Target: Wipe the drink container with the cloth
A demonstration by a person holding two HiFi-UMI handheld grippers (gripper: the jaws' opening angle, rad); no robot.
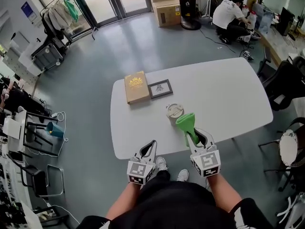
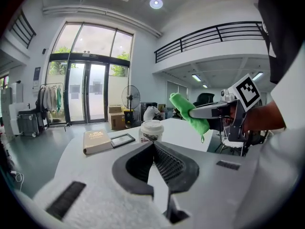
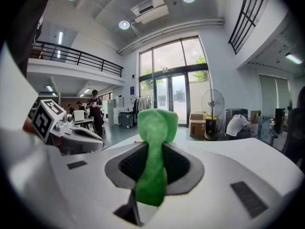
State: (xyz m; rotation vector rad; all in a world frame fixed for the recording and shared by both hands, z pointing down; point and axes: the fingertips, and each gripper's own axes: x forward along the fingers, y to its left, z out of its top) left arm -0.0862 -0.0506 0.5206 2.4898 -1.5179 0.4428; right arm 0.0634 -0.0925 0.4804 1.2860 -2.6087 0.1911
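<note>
A lidded paper drink cup (image 1: 174, 112) stands upright on the white table (image 1: 219, 92), near its front edge. My right gripper (image 1: 196, 136) is shut on a green cloth (image 1: 186, 123), whose free end sticks up just right of the cup. In the right gripper view the cloth (image 3: 155, 128) fills the gap between the jaws and hides the cup. My left gripper (image 1: 152, 144) hovers at the table's front edge, left of the cup, shut with nothing in it. The left gripper view shows the cup (image 2: 151, 130) straight ahead beyond the gripper's (image 2: 153, 143) tips, the cloth (image 2: 187, 109) to its right.
A tan book (image 1: 136, 87) and a small picture frame (image 1: 160, 88) lie on the table behind the cup. Office chairs (image 1: 285, 82) and a round stool (image 1: 289, 147) stand to the right. A person (image 1: 228, 14) crouches far back by cardboard boxes (image 1: 166, 7).
</note>
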